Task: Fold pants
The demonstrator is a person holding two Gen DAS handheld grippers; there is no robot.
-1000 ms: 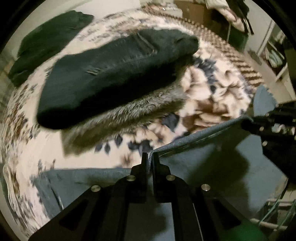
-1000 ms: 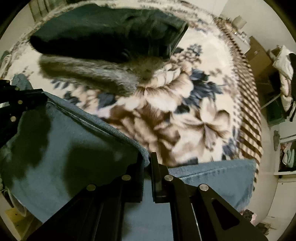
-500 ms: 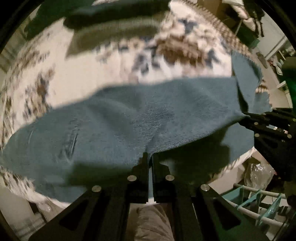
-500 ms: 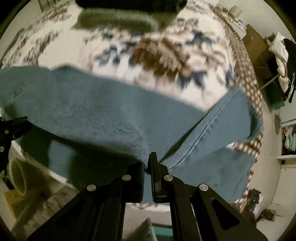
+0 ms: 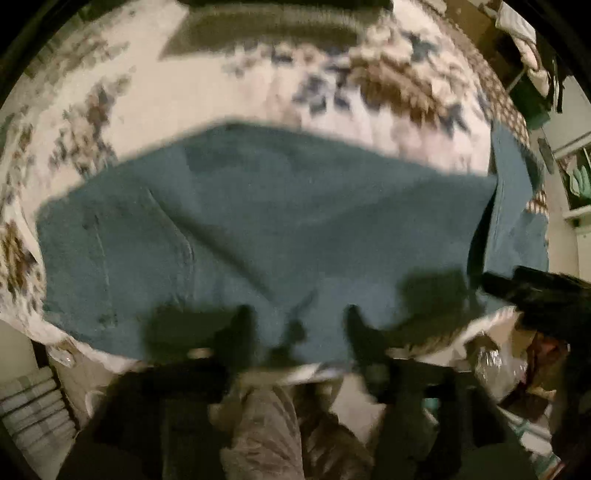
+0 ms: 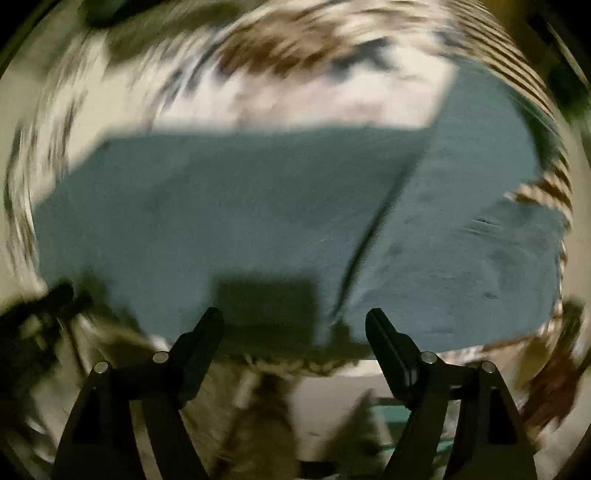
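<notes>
The blue jeans [image 5: 266,221] lie folded on the floral blanket [image 5: 184,88], a top layer laid over the lower one, with a leg end sticking out at the right [image 5: 513,206]. My left gripper [image 5: 295,325] is open and empty just off the near edge of the jeans; the view is blurred. In the right wrist view the jeans [image 6: 240,206] fill the middle and my right gripper [image 6: 293,323] is open and empty at their near edge. The right gripper also shows in the left wrist view [image 5: 532,288].
A dark folded garment [image 5: 280,3] lies on the blanket at the far edge. The bed's near edge runs just under the grippers, with cluttered floor and a plastic bag [image 5: 491,369] below. Shelves [image 5: 576,177] stand at the right.
Both grippers have let go of the jeans edge and opened. The folded-over layer now lies flat on the lower layer. Both grippers have pulled back toward the bed's near edge.
</notes>
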